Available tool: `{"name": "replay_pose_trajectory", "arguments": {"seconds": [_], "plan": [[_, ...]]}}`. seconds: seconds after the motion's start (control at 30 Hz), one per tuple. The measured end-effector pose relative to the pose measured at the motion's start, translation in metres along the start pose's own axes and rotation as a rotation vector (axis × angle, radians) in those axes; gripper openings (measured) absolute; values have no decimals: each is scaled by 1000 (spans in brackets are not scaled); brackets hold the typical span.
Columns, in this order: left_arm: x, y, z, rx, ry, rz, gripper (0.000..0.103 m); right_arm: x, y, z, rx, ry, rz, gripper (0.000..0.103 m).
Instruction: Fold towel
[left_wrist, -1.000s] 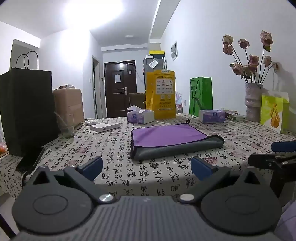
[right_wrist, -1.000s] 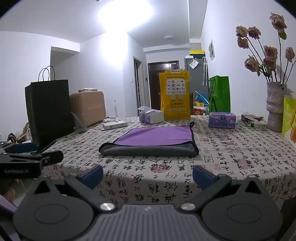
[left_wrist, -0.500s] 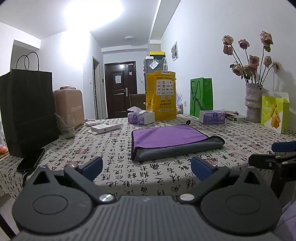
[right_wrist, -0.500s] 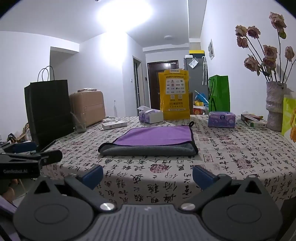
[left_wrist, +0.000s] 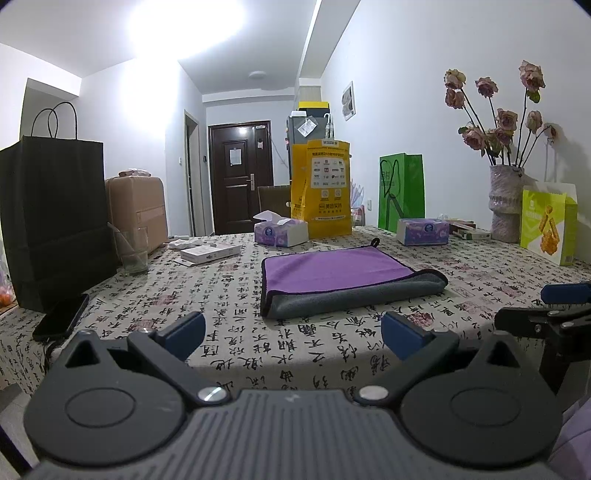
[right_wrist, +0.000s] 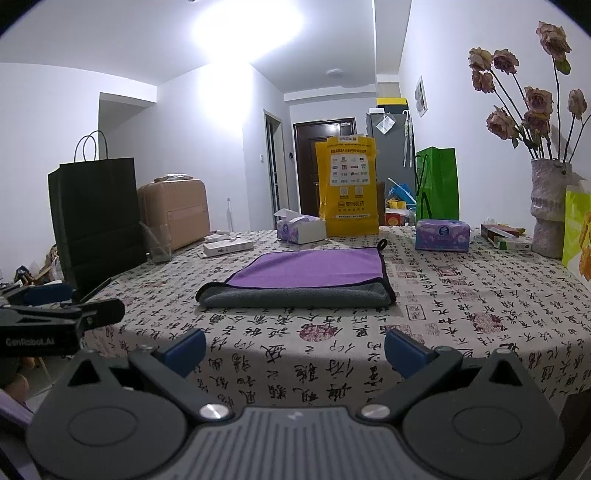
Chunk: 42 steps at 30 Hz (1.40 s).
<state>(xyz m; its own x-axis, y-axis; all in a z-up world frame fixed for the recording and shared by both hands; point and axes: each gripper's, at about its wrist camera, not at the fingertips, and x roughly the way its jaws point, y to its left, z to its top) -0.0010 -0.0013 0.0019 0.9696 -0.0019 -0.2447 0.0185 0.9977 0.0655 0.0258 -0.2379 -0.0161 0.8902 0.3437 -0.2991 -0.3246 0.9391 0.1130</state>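
A purple towel with a grey underside (left_wrist: 343, 278) lies folded flat on the patterned tablecloth (left_wrist: 229, 295), its rolled grey fold toward me; it also shows in the right wrist view (right_wrist: 306, 275). My left gripper (left_wrist: 291, 332) is open and empty, held off the table's near edge, well short of the towel. My right gripper (right_wrist: 295, 349) is open and empty, also at the near edge. Each gripper shows at the edge of the other's view: the right gripper (left_wrist: 546, 317), the left gripper (right_wrist: 55, 314).
A black paper bag (left_wrist: 51, 221), a phone (left_wrist: 61, 317) and a glass (left_wrist: 131, 251) stand at the left. Tissue boxes (left_wrist: 280, 232) (left_wrist: 423, 230), a yellow bag (left_wrist: 320, 188), a green bag (left_wrist: 400, 192), a flower vase (left_wrist: 506, 203) and a snack bag (left_wrist: 548, 225) line the back and right.
Both grippers have barely moved; the views have shifted very slightly. The towel has not moved.
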Motion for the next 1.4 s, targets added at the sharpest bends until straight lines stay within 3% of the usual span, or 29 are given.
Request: {"name": "replay_pose_trajectory", "arguments": {"seconds": [1.4], "plan": [[1, -4, -4, 3, 5, -2, 103, 2, -5, 0, 27, 9, -21, 103]]}}
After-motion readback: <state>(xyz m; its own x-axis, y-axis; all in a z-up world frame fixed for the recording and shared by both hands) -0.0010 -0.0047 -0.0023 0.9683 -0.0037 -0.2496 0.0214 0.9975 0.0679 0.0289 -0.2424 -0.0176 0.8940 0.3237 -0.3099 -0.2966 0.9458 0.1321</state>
